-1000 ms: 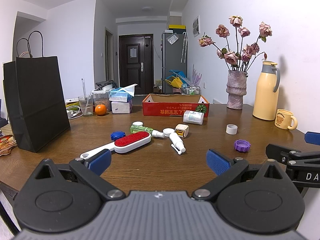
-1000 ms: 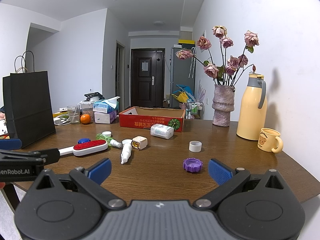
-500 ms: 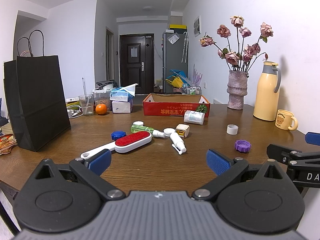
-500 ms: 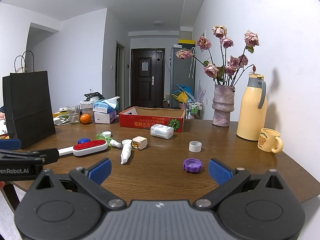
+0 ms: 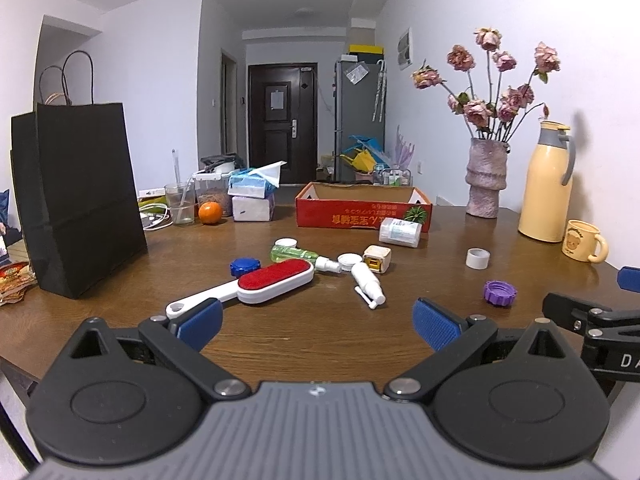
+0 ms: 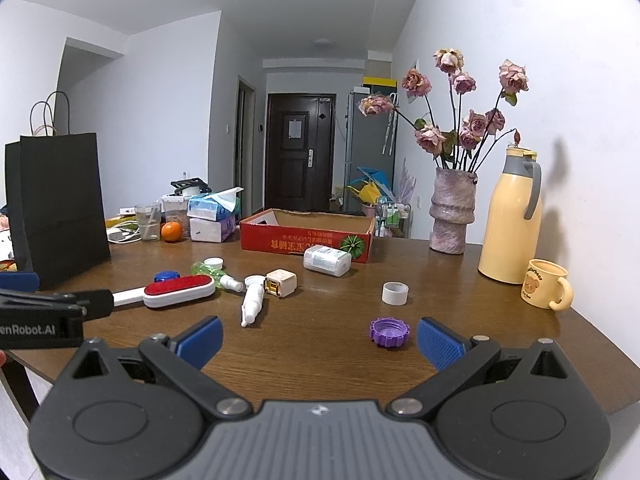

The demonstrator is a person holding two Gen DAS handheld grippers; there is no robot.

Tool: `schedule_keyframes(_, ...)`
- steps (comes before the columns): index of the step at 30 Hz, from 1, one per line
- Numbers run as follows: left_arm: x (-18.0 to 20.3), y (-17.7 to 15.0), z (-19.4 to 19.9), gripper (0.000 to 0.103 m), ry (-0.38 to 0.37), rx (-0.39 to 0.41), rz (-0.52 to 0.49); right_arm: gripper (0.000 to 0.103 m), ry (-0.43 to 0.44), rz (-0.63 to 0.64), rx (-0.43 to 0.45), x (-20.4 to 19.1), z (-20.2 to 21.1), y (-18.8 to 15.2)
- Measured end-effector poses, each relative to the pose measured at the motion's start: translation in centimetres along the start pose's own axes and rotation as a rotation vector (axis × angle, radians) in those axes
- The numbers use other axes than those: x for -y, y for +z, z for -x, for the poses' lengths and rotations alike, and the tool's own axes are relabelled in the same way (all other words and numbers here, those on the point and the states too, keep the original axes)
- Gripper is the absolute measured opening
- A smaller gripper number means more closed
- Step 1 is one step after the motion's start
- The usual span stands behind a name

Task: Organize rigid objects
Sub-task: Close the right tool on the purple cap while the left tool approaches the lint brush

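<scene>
Red-faced white lint brush (image 5: 267,281), purple cap (image 6: 389,331), red box (image 5: 362,209), brown table (image 5: 316,332).

Black claw (image 5: 316,324), blue pads (image 5: 199,323), silver screws.

Both views sit low at the near edge of the worktop (image 5: 304,344), each looking forward along its own blue-padded fingers (image 5: 198,322) toward the far door (image 5: 282,120). The left wrist view stands further left: the black bag (image 5: 80,200) looms large at the left of the frame, and the right gripper (image 5: 592,320) enters at the right edge. The right wrist view stands further right, with the purple cap (image 6: 389,331) close at the lower centre and the left gripper (image 6: 44,312) at the left edge. Both share the red box (image 6: 306,236), the vase (image 6: 450,210), the brush (image 6: 178,291) and the scattered bottles
</scene>
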State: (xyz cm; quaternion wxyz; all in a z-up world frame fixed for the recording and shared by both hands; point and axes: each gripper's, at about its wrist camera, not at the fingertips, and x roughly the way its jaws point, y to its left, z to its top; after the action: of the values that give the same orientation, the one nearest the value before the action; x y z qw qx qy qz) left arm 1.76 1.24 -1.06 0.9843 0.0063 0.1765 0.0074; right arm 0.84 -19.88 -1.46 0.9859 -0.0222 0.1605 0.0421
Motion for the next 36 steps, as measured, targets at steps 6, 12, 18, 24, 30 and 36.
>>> schedule_keyframes(6, -0.9, 0.1, -2.0, 0.103, 0.024, -0.033, 0.023, 0.103, 0.0, -0.004, -0.03, 0.1, -2.0, 0.0)
schedule_keyframes(12, -1.5, 0.4, -3.9, 0.103, 0.039, -0.049, 0.024, 0.103, -0.006, -0.015, -0.055, 0.5, -4.1, -0.1)
schedule_keyframes(18, -1.9, 0.7, -6.0, 0.103, 0.042, -0.065, 0.028, 0.103, -0.024, -0.028, -0.08, 1.1, -6.1, 0.0)
schedule_keyframes(24, -2.2, 1.1, -8.3, 0.103, 0.048, -0.087, 0.032, 0.103, -0.05, -0.04, -0.104, 2.1, -8.5, 0.2)
schedule_keyframes(30, -2.6, 1.5, -10.9, 0.103, 0.06, -0.109, 0.042, 0.103, -0.068, -0.05, -0.134, 3.1, -11.2, 0.4)
schedule_keyframes(36, -2.8, 1.8, -13.7, 0.103, 0.062, -0.139, 0.052, 0.102, -0.087, -0.041, -0.169, 4.2, -14.3, 0.3)
